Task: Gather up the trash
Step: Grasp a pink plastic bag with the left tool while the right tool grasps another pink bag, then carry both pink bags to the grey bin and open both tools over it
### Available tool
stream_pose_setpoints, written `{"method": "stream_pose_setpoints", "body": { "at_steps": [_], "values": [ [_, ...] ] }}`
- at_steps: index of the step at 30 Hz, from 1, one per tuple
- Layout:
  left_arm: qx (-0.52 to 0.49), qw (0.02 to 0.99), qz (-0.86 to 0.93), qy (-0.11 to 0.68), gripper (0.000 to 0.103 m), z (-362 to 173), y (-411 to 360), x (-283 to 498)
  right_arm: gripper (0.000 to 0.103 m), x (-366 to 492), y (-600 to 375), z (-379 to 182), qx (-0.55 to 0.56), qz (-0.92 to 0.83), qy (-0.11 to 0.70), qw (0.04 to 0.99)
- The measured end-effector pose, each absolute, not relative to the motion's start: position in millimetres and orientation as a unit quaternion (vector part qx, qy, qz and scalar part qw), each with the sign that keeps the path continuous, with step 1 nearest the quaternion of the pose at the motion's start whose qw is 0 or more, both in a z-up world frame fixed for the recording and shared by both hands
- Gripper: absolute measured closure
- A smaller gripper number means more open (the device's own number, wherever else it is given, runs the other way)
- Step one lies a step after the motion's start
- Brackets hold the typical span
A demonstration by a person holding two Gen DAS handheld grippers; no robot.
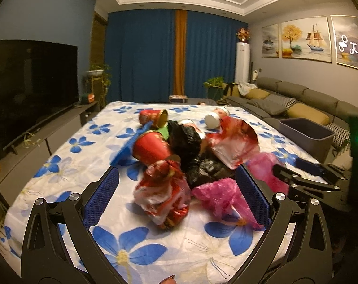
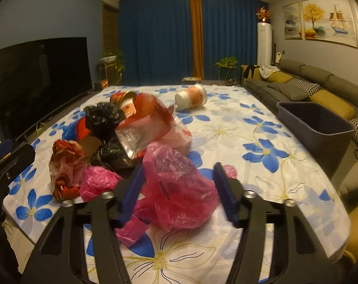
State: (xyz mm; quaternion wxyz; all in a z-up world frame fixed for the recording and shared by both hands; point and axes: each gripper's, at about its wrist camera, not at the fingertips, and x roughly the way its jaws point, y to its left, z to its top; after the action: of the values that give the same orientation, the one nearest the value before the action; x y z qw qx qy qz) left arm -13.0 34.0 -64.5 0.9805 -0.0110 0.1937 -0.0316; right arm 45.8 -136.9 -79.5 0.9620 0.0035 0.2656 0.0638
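A pile of trash lies on the flowered tablecloth: a crumpled red-and-white wrapper, a black bag, a red cup, pink plastic bags and a red-and-clear bag. My left gripper is open with its blue pads either side of the red-and-white wrapper. My right gripper is open around a pink plastic bag, not closed on it. A white cup lies on its side farther back.
A grey bin stands at the table's right edge, by the sofa. A TV stands to the left. A red tin and a blue stick lie behind the pile. The right gripper shows in the left wrist view.
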Motion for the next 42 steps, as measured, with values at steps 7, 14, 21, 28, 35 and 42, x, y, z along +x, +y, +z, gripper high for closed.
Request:
{"method": "stream_pose_setpoints", "body": {
  "at_steps": [7,14,21,28,35,42],
  "values": [
    [-0.003,0.973,-0.077,0.217,0.012,-79,14,-5,0.091,53,-137,-89,-0.009,0.07,0.275,0.959],
    [-0.01,0.961,-0.104,0.256,0.025,-93,-1,16,0.101,47,-146,-83,-0.013,0.065,0.258,0.964],
    [-0.006,0.947,-0.117,0.3,0.045,-108,-10,34,0.102,39,-152,-72,-0.011,0.061,0.242,0.968],
    [-0.009,0.935,-0.133,0.33,0.071,-119,-11,47,0.102,37,-156,-67,-0.008,0.06,0.236,0.97],
    [0.0,0.941,-0.145,0.305,0.079,-111,-15,38,0.102,33,-161,-61,-0.008,0.056,0.227,0.972],
    [0.001,0.95,-0.161,0.268,0.079,-84,-18,27,0.102,27,-173,-52,-0.001,0.048,0.215,0.975]
  ]
}}
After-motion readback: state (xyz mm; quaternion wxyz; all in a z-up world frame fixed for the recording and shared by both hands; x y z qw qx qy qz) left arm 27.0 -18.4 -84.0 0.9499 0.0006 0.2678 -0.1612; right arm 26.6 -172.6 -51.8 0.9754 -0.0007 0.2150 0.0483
